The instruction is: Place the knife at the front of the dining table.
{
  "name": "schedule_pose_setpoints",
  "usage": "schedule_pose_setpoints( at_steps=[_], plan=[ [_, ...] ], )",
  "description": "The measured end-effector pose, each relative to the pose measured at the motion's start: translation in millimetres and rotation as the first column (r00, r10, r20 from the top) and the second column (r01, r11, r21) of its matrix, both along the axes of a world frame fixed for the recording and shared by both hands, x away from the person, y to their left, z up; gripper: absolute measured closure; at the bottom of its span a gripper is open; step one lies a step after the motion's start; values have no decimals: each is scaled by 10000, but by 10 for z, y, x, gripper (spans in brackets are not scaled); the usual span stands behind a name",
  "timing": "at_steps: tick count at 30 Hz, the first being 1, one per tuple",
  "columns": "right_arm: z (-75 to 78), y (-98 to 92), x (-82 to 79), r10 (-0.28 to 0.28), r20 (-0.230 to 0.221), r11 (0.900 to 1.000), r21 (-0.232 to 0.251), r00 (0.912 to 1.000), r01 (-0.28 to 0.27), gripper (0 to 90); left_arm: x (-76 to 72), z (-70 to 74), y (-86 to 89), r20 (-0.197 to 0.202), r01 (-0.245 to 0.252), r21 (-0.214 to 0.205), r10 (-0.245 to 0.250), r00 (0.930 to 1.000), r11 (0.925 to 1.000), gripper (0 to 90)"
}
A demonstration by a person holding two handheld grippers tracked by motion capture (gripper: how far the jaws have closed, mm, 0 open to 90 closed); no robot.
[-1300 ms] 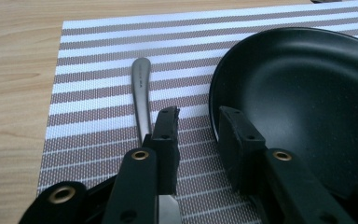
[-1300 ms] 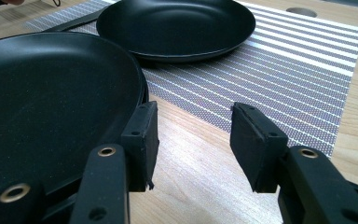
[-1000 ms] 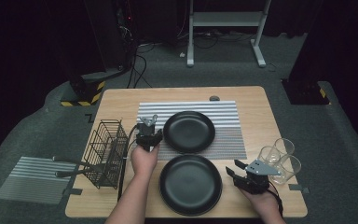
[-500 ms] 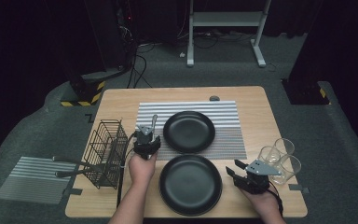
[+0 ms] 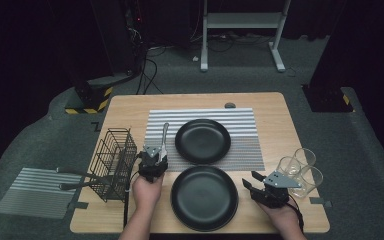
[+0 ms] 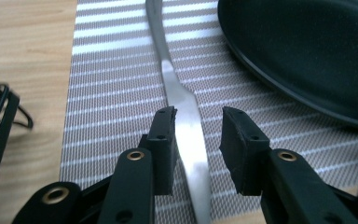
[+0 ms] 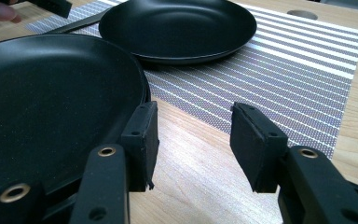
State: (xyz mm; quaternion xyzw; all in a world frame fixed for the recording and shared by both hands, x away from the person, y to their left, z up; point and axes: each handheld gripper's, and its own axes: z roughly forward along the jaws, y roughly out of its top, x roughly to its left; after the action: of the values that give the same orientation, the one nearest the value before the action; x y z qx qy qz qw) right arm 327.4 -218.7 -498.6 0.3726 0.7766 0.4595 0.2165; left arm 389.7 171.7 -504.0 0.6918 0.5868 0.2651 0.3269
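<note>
A wooden table (image 5: pixel 280 120) stands on grey carpet in a dark room, with a striped mat (image 5: pixel 245 150) across its middle. One black plate (image 5: pixel 202 141) sits on the mat, and a second black plate (image 5: pixel 204 197) sits on bare wood nearer the person. A wire basket (image 5: pixel 114 162) stands at the left edge and three clear glasses (image 5: pixel 300 167) at the right. The left gripper (image 6: pixel 198 122) has its jaws spread around a knife (image 6: pixel 186 116) lying flat on the mat beside the far plate. The right gripper (image 7: pixel 193 122) stands spread, gripping nothing, beside the near plate.
</note>
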Motion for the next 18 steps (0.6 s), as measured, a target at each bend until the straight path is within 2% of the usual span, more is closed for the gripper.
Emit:
schedule_pose_setpoints(
  at_steps=[1,3,7,8,10,12,13,14,15,16,17,18],
  plan=[
    [0,1,-1,-3,-3,10000,17,10000,3,517,-21,-16,-11,22,-122,-109,122,9999,9999,652],
    [1,-5,5,36,79,10000,-28,10000,-36,517,-51,-27,8,-22,69,76,-68,10000,9999,651],
    [2,-5,3,23,60,10000,-27,10000,-23,517,-112,-53,-13,-27,47,-52,-47,10000,10000,651],
    [2,-3,1,7,36,10000,-16,10000,-7,517,-136,-29,20,-337,487,599,-467,9983,9970,651],
    [4,-6,2,18,72,10000,-20,10000,-18,517,-154,-36,16,-402,503,718,-475,9981,9962,651],
    [7,-7,-3,-32,33,10000,29,10000,32,517,-173,-43,33,-422,468,713,-439,9981,9964,654],
    [7,-8,-3,-33,34,10000,28,10000,33,517,-180,-53,32,-343,394,590,-374,9987,9975,657],
    [7,-8,-4,-32,35,10000,24,10000,32,517,-181,-81,0,-59,145,251,-144,9999,9996,659],
    [6,-9,-4,-31,34,10000,17,10000,31,517,-191,-80,1,-138,242,384,-236,9996,9990,661],
    [5,-9,-4,-33,31,10000,12,10000,33,517,-197,-95,-18,-5,126,224,-125,9999,9997,665],
    [3,-19,-1,73,52,9999,-141,10000,-72,517,-209,-90,-13,-81,193,381,-190,9998,9991,666],
    [3,-11,-4,-17,4,10000,-23,10000,17,517,-217,-106,-38,-11,6,145,-6,10000,9999,669]
  ],
)
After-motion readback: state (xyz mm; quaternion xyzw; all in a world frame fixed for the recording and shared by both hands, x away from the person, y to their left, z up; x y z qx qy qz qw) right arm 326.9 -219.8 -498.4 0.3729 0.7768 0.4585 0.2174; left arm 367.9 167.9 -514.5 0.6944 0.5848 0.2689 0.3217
